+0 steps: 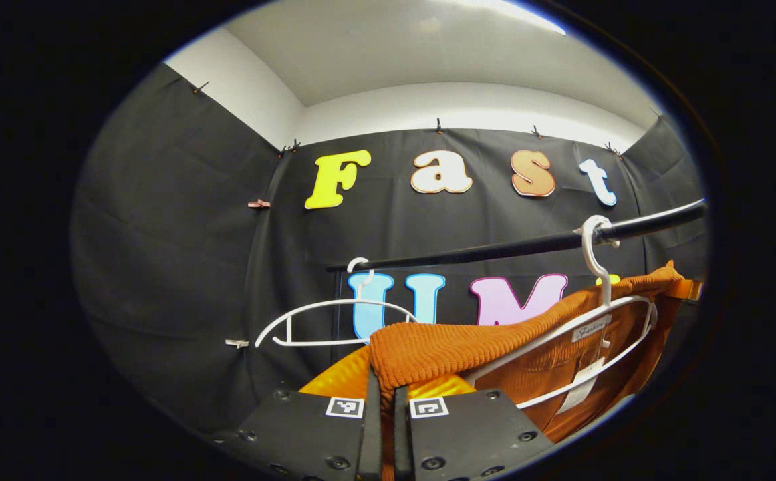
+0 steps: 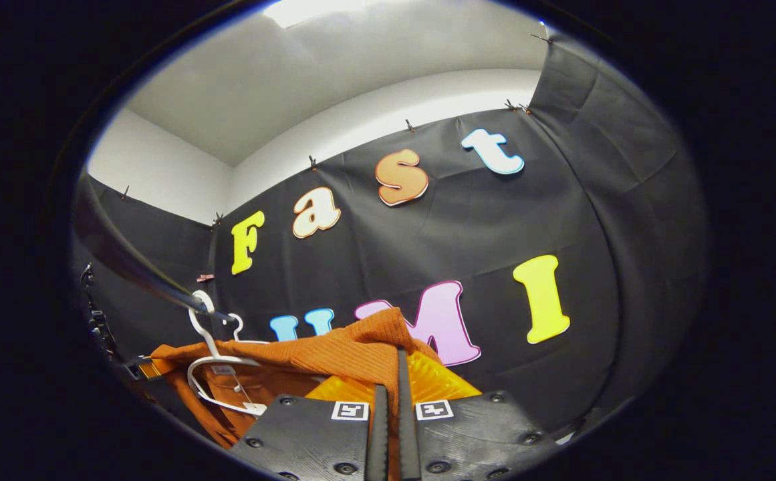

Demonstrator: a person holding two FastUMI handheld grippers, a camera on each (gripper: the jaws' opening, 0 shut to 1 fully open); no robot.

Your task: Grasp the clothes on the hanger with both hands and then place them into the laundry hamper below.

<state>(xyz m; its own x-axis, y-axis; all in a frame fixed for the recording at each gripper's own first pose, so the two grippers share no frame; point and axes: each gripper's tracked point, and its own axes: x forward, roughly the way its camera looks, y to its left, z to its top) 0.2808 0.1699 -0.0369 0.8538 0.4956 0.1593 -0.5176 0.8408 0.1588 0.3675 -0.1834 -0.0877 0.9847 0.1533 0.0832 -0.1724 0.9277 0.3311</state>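
In the left gripper view, the left gripper (image 1: 382, 401) has its fingers nearly closed, pinching a fold of the orange ribbed knit garment (image 1: 454, 347) between them. The garment stretches from the fingers up to the right, draped over a white plastic hanger (image 1: 611, 314) whose hook sits on the black rail (image 1: 494, 250). A second, bare white hanger (image 1: 324, 321) hangs near the rail's left end.

In the right gripper view, the right gripper (image 2: 391, 401) likewise has its fingers drawn narrow on a raised fold of the same orange garment (image 2: 354, 354), with the cloth running left and down toward the white hanger (image 2: 210, 361) under the rail (image 2: 134, 274). A paper tag (image 2: 252, 407) dangles inside the garment
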